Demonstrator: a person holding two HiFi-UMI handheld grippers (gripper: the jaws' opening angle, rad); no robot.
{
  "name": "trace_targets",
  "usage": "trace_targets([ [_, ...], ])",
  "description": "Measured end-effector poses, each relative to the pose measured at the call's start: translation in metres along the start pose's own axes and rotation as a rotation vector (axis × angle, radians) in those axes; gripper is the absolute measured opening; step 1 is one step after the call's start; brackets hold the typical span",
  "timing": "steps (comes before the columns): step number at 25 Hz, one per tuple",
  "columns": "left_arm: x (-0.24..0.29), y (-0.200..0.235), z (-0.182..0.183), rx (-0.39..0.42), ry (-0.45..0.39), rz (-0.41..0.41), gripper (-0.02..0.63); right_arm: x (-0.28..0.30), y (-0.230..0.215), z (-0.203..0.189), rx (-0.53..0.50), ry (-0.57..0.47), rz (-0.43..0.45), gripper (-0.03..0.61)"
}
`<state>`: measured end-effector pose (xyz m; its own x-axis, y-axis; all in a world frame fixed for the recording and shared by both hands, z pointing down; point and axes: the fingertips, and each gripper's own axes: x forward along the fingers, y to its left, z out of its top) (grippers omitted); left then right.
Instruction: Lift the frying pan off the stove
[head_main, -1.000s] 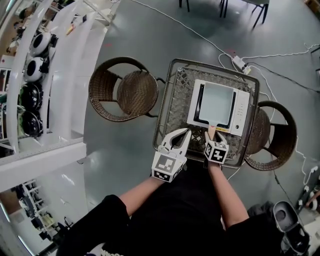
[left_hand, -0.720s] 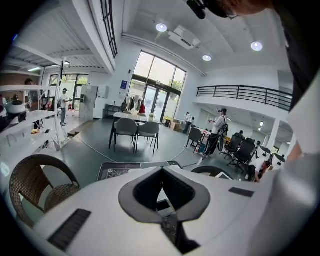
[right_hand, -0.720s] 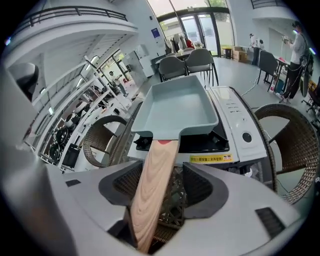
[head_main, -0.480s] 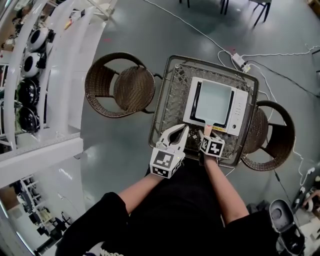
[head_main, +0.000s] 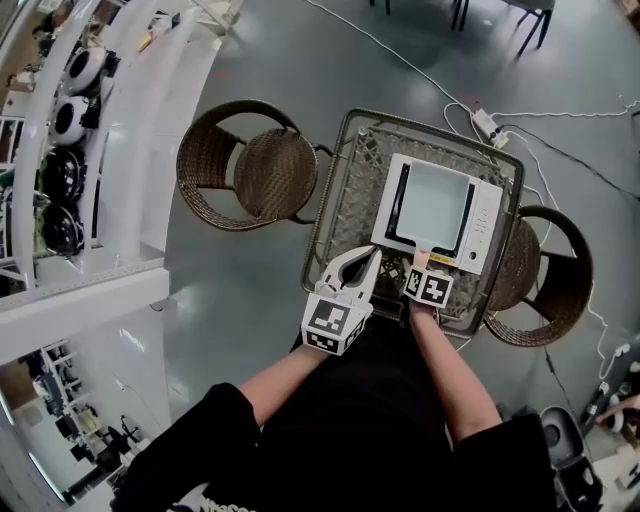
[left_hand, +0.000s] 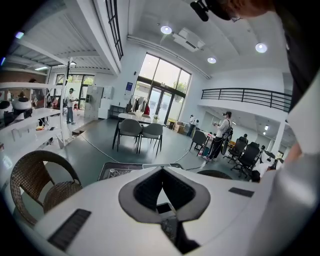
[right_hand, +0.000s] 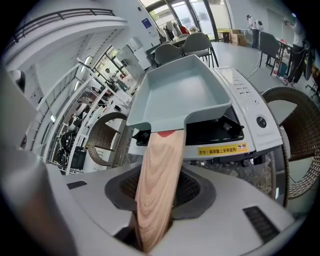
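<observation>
A square grey frying pan (head_main: 437, 205) sits on a white stove (head_main: 482, 225) on the wicker table (head_main: 330, 200). Its wooden handle (head_main: 422, 260) points toward me. My right gripper (head_main: 421, 270) is at that handle. In the right gripper view the handle (right_hand: 157, 185) runs down between the jaws from the pan (right_hand: 180, 90). The jaws have just been closing, and the right gripper (right_hand: 159, 200) is shut on the handle. My left gripper (head_main: 362, 262) hovers open over the table's near edge, left of the handle. Nothing is between its jaws in the left gripper view (left_hand: 161, 192).
Wicker chairs stand left (head_main: 250, 170) and right (head_main: 555, 270) of the table. A power strip (head_main: 485, 125) with cables lies on the floor behind it. White shelving (head_main: 110, 150) runs along the left. The stove's control strip (right_hand: 250, 100) is on its right side.
My right gripper has slid forward and down along the handle toward the pan. The left gripper has stayed in place, and the pan has not moved on the stove.
</observation>
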<state>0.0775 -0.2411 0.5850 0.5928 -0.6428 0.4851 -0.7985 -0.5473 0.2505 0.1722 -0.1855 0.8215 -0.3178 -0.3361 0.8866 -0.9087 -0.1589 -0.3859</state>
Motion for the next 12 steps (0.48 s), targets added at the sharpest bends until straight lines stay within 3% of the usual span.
trace_targets([
  [2,-0.0029,-0.0006,0.0012,-0.002,-0.010,-0.002,0.011,-0.0008,0.0002,0.0003,0.016,-0.005,-0.004,0.123],
  [12,-0.0057,0.0014,0.0024,0.007,-0.022,0.002,0.011,-0.0010,0.0043,0.0019,0.042,-0.016,0.059,0.110],
])
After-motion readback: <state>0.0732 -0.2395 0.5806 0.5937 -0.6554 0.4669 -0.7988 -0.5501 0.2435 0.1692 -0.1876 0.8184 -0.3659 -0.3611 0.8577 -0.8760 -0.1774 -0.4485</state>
